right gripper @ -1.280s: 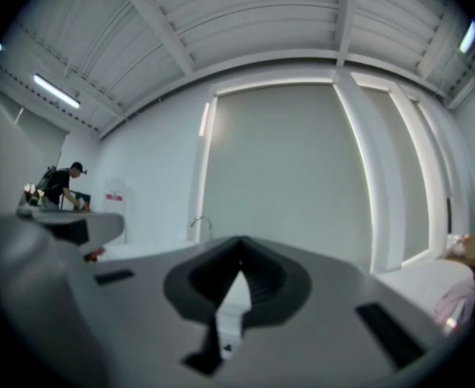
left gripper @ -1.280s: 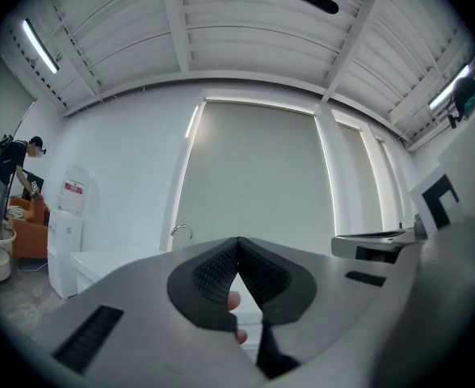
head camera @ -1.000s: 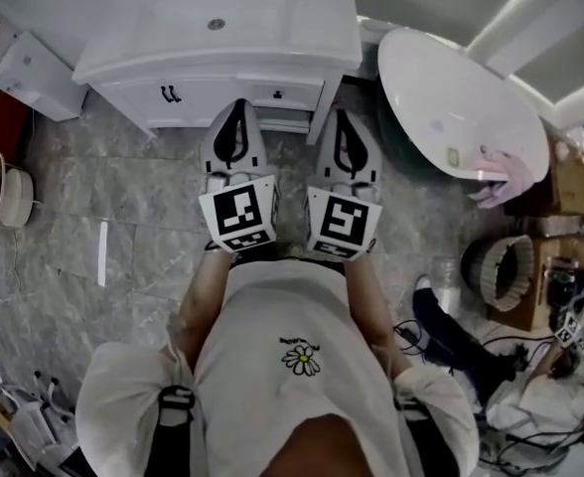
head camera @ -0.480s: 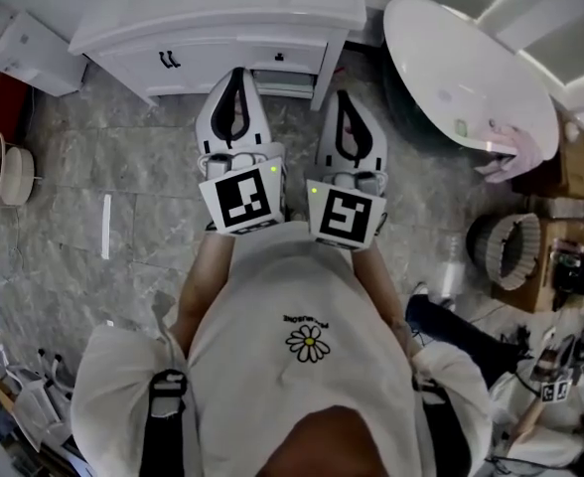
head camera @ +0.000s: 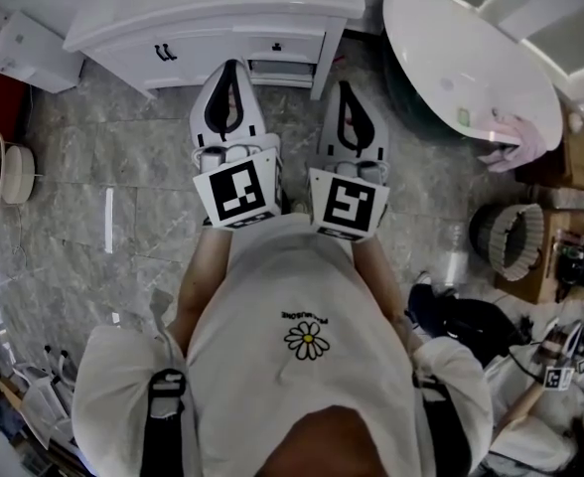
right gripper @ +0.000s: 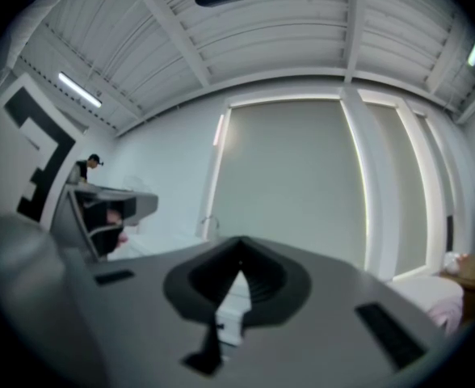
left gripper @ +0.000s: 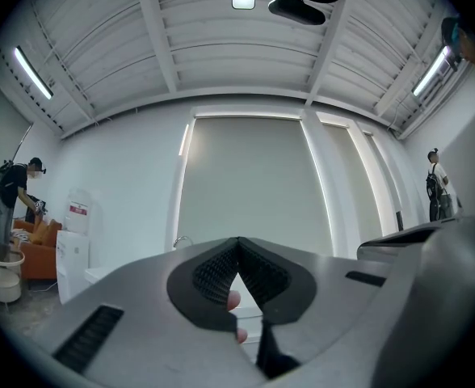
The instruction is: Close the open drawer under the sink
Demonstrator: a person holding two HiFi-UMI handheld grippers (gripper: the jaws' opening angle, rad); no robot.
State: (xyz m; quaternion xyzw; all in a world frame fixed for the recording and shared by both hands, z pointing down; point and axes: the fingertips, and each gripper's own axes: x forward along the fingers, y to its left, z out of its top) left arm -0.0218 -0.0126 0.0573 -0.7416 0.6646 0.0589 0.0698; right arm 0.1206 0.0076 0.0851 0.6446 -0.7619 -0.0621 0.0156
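Bright ceiling strips [left gripper: 29,73], fisheye edges, dark corners, slight blur.

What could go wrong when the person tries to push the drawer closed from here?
The open drawer lies between the two shut grippers, so a straight push may miss it: the left gripper points nearer the cabinet door, the right gripper nearer the vanity's corner leg. A push on one end might also skew the drawer.

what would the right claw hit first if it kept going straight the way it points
Most likely the vanity, near its right front corner, just right of the open drawer. The right claw, shut, aims at it with nothing visible between, though depth is hard to judge.
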